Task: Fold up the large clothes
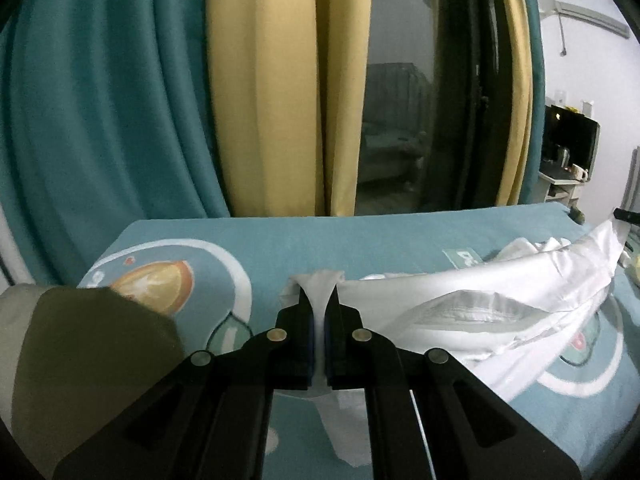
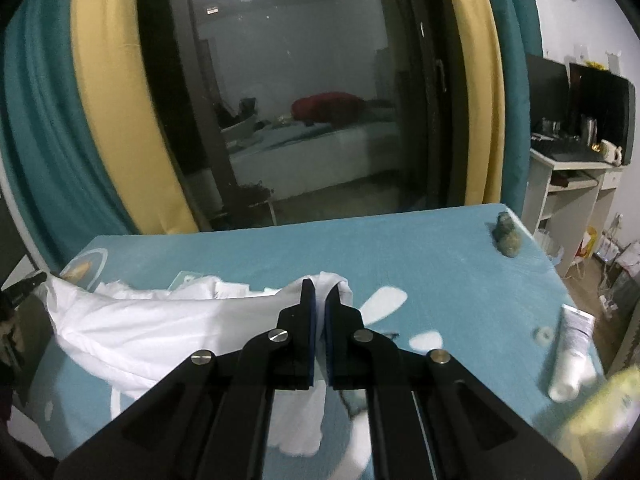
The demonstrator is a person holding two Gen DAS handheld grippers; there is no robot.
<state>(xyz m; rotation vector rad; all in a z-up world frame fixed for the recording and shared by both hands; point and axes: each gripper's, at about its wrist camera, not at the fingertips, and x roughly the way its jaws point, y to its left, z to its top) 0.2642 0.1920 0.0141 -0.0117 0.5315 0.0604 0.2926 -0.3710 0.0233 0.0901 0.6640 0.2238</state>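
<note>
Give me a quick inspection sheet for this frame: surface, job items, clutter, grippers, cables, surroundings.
Surface: bed with a teal printed sheet, mostly bare at the far end.
Job's things: white garment, stretched between both grippers, its middle sagging onto the sheet in loose folds.
Clutter: white tube near the right edge; small dark lump at the far right corner; olive-green cloth at the left.
Grippers: left gripper shut on the white garment; right gripper shut on the white garment.
Cables: nothing seen on the bed.
Surroundings: teal and yellow curtains around a dark glass door; desk with monitor to the right.
</note>
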